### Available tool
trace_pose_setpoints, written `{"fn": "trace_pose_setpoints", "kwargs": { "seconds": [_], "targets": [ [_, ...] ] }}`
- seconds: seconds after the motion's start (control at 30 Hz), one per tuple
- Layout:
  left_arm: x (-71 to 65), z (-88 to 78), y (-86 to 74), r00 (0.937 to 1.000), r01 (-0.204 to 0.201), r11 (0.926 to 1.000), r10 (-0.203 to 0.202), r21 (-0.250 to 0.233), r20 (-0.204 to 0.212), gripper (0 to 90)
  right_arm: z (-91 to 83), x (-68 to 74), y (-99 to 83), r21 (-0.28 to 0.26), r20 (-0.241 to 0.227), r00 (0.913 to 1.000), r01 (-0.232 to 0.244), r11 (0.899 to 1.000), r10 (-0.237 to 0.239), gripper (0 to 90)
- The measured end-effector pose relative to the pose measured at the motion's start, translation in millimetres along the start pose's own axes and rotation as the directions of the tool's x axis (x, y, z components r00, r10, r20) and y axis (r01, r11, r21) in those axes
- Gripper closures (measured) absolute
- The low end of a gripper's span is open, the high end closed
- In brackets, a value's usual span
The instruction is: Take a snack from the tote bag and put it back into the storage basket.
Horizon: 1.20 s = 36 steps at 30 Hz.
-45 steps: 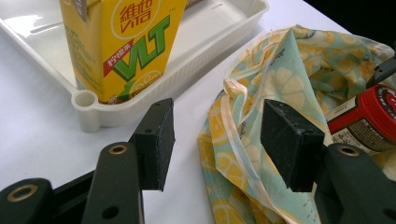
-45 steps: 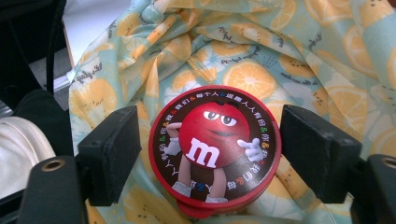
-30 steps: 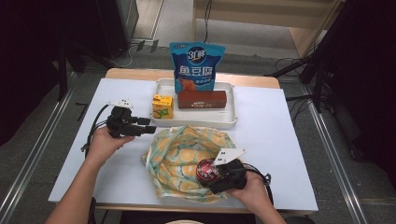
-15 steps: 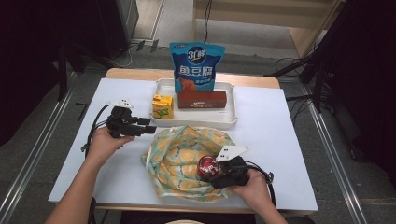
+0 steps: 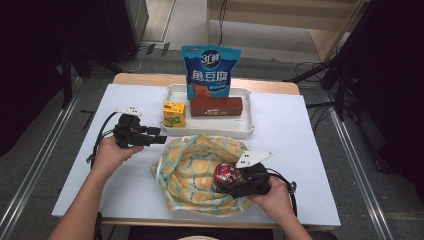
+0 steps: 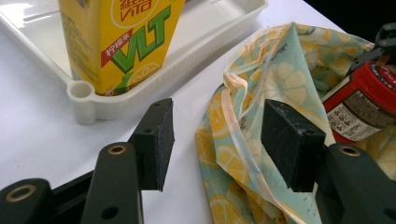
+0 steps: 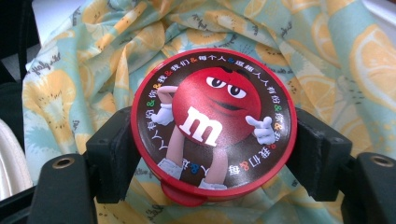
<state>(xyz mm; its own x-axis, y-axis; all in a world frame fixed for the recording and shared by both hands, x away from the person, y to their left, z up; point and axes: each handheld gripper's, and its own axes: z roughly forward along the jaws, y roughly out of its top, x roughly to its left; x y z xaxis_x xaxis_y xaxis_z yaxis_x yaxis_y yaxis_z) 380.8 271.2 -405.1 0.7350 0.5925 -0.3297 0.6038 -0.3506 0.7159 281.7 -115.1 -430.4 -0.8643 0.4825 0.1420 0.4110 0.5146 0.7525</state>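
A red M&M's candy tub (image 5: 225, 175) (image 7: 214, 122) is gripped by its sides between the black jaws of my right gripper (image 5: 235, 181) (image 7: 215, 144), over a lemon-print cloth bag (image 5: 200, 167) (image 7: 327, 51) lying on the white table. The tub (image 6: 362, 105) also appears on the bag in the left gripper view. My left gripper (image 5: 157, 138) (image 6: 217, 137) stands open just left of the bag's rim (image 6: 243, 126), pointing right, with nothing between its pads. A yellow VLT drink carton (image 5: 174, 113) (image 6: 123, 39) stands in the white tray (image 5: 210, 131) (image 6: 88, 98) beyond it.
The tray at the table's back also holds a brown box (image 5: 216, 106) and a tall blue snack pouch (image 5: 210, 72). Cables trail from both grippers. Bare white tabletop (image 5: 295, 130) lies to the right of the bag and tray.
The right gripper with the red tub has shifted slightly over the bag. The left gripper has kept still.
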Motion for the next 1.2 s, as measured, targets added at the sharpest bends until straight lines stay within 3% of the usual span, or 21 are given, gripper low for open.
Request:
{"fn": "trace_pose_setpoints", "kwargs": {
  "seconds": [0.77,1.2],
  "targets": [
    [-0.9,-1.9,-2.3,0.9999,0.003,1.0,-0.003,0.008,0.01,43.0,-6.2,-14.0,21.0,-0.009,-0.02,0.9993,0.03,1.0,-0.03,26.3],
    [-2.0,-2.5,-2.2,0.9999,-0.001,1.0,0.001,0.005,0.013,43.0,-7.6,-13.7,44.1,-0.005,-0.045,0.9947,0.092,0.996,-0.092,26.3]
  ]
}}
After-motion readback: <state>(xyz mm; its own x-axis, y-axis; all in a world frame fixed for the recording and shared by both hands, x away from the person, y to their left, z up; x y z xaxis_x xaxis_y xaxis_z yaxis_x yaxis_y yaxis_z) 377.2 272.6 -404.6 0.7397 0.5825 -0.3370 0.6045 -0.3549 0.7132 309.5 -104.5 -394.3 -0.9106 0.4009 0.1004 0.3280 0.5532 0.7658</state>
